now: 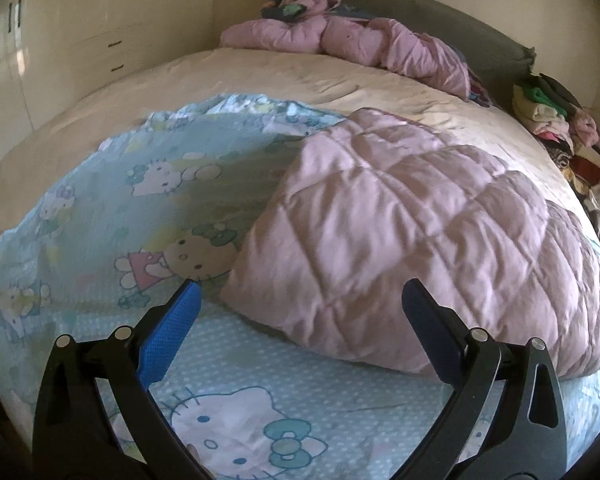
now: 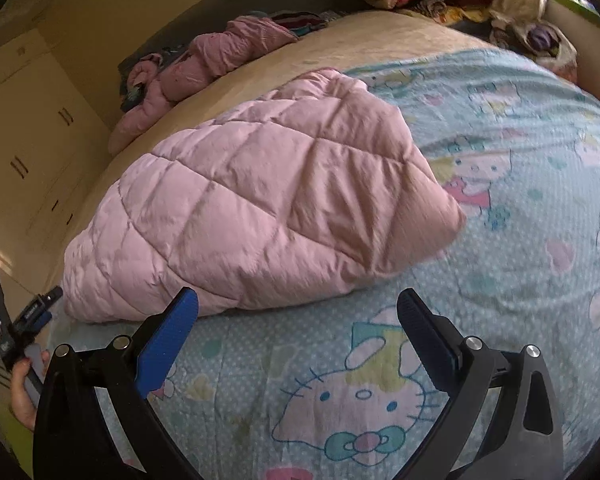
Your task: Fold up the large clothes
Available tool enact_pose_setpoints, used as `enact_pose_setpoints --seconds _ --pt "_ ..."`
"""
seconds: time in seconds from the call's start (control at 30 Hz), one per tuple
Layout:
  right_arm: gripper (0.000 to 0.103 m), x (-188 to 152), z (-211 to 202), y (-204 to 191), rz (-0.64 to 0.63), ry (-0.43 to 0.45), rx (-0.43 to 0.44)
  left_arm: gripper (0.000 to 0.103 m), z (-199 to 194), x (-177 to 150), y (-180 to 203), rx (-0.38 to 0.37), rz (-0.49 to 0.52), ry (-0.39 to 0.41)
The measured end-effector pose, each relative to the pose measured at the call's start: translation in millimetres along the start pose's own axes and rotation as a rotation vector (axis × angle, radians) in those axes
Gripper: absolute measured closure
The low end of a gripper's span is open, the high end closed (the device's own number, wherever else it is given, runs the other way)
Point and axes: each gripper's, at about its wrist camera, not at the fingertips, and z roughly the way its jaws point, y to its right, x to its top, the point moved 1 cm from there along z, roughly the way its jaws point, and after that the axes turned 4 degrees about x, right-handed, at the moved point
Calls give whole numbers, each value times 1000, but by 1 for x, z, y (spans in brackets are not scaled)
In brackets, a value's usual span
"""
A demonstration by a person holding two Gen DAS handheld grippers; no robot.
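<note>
Hovering with my left gripper and right gripper spread empty, I face the pink quilt's folded corner on the blue printed blanket.

Both grippers, left and right, spread wide and hold nothing above flat cartoon-print cloth, with a puffy pink quilted cover heaped just ahead blocking forward passage, bare bedspread beyond it, and clothes piled along the far edge.
</note>
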Motion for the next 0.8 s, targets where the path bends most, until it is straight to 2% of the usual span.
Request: enact_pose_setpoints --seconds 0.2,0.47,0.57,0.8 --pt "4 -6 8 11 68 -27 10 9 19 -4 -15 -41 -82 -79" --pt "4 -9 13 9 81 -48 37 9 21 -3 -35 -100 -181 -115" --pt "4 -10 15 7 81 -64 53 9 26 -5 -40 -152 -218 -155" --pt "4 -11 19 14 148 -75 88 9 47 -17 -36 -370 -331 -288"
